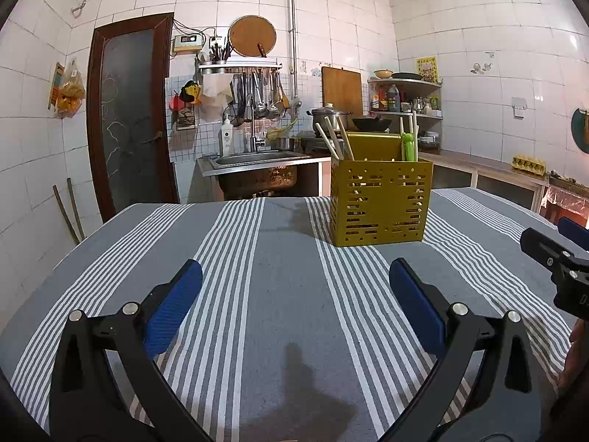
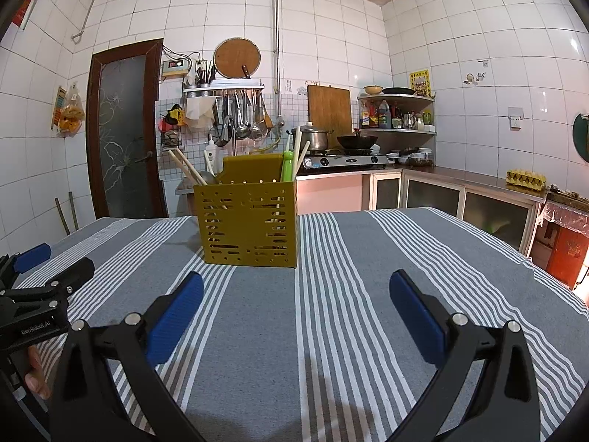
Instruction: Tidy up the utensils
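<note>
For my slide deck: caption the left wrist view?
Open left gripper above striped tablecloth, facing a yellow utensil holder with chopsticks.

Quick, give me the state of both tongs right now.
Left tongs: open, holding nothing, above the striped tablecloth.
Right tongs: open, holding nothing, facing the yellow utensil holder.

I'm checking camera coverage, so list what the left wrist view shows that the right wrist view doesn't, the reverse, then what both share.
Only the left wrist view shows the sink and faucet; there the right gripper enters at the right edge. Only the right wrist view shows the gas stove unobstructed and the red box on the floor, with the left gripper at the left edge. Both share the yellow utensil holder with chopsticks, the striped tablecloth, door and egg carton.
</note>
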`<state>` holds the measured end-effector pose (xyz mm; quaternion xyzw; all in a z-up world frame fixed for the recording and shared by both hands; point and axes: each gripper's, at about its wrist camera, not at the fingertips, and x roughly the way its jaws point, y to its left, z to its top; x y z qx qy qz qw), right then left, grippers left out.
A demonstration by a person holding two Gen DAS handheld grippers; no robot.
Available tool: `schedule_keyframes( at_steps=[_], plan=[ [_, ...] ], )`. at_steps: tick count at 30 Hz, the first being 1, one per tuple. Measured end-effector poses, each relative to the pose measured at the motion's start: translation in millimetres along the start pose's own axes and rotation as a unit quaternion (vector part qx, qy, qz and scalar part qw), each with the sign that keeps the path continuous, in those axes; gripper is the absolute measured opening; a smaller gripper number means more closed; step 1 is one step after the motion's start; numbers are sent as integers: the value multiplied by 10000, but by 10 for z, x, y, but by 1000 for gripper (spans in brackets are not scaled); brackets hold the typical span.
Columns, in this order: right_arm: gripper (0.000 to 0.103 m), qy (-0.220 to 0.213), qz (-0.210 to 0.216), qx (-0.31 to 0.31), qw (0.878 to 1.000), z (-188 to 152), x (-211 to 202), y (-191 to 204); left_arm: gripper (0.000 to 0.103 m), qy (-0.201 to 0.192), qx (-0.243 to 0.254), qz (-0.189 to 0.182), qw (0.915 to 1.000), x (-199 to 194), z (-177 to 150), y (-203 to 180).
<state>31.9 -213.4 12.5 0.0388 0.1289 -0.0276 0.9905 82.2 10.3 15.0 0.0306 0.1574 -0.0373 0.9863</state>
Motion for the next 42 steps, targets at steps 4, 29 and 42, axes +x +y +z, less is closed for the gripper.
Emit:
schedule_keyframes(
  at_steps=[4,29,42],
  plan=[
    [99,1,-1,-6,10000,0,0,-2,98,0,-2,-1,10000,-1,1,0],
    [99,-9,-15,-39,10000,13,-6,-7,98,-35,1,-2,10000,-11,5,-3],
    [99,-24,-21,-78,10000,2,-10,6,98,19,-16,-8,10000,5,8,-7]
  ],
)
